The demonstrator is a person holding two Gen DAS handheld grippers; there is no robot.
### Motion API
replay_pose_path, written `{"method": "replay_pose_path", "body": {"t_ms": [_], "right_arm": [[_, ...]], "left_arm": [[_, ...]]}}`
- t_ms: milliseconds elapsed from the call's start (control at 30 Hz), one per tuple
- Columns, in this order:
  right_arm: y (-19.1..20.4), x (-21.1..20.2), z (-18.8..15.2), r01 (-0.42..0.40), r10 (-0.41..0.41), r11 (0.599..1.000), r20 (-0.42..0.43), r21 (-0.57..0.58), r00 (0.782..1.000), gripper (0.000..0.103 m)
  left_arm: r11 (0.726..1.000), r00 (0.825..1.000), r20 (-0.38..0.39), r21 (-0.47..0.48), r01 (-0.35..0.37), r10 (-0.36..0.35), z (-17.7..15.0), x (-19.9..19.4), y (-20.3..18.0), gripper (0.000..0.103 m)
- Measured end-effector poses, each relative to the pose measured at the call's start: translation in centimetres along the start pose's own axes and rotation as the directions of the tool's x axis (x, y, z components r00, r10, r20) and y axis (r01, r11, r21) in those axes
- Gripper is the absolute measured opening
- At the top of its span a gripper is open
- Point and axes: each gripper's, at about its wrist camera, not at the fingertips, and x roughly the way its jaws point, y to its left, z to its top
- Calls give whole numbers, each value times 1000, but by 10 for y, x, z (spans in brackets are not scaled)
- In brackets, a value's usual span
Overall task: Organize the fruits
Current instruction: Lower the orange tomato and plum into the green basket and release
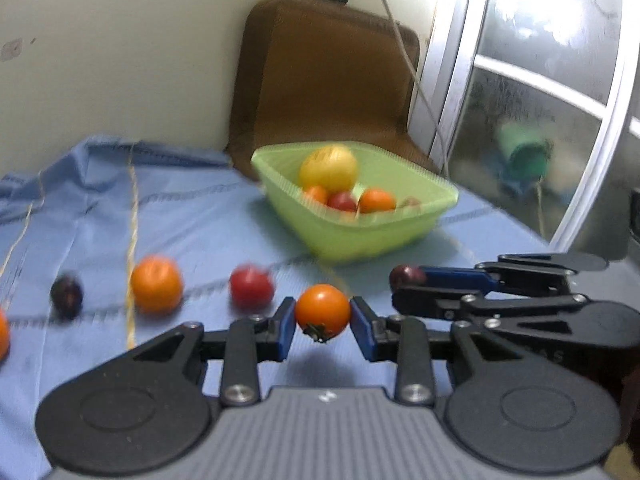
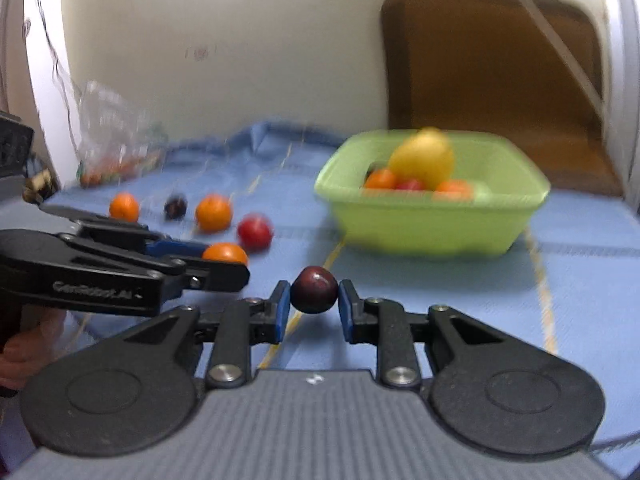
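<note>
A light-green basket (image 1: 360, 236) sits on the blue cloth (image 1: 192, 220) before a brown cushion (image 1: 320, 80), already holding a large yellow fruit (image 1: 329, 166) and some small orange and red ones. On the cloth lie 4 loose fruits: 2 orange (image 2: 213, 213), 1 red (image 2: 255, 233) and 1 dark (image 2: 175, 206). Nothing stands between the grippers and the basket. The left gripper (image 1: 322, 314) pinches a glossy orange tomato (image 1: 322, 312), its green stem downward. Just beside it, the right gripper (image 2: 314, 290) pinches a dark purple-red fruit (image 2: 314, 289), round and shiny.
</note>
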Motion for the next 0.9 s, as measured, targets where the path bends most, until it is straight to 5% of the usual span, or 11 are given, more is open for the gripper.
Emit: {"method": "replay_pose_path", "body": {"t_ms": [200,367,600,733,900], "right_arm": [[-33,-11,33,135,-138,990,195,29,971,29],[-73,25,47,232,-242,970,160,78,957,29],[-87,51,40,269,-278,959,118,88,953,30],[-92,43,39,235,-253,965,167,118,953,34],[-94,29,38,214,-240,967,219,138,946,34]], "left_arm": [[999,999,42,-41,31,-29,53,28,-8,30],[996,1000,-4,-81,23,-24,73,72,-13,30],[996,998,-61,-89,16,-21,75,111,-20,31],[995,999,-49,-98,9,-14,76,109,-18,42],[995,1000,16,-101,13,-12,78,82,-17,42]]}}
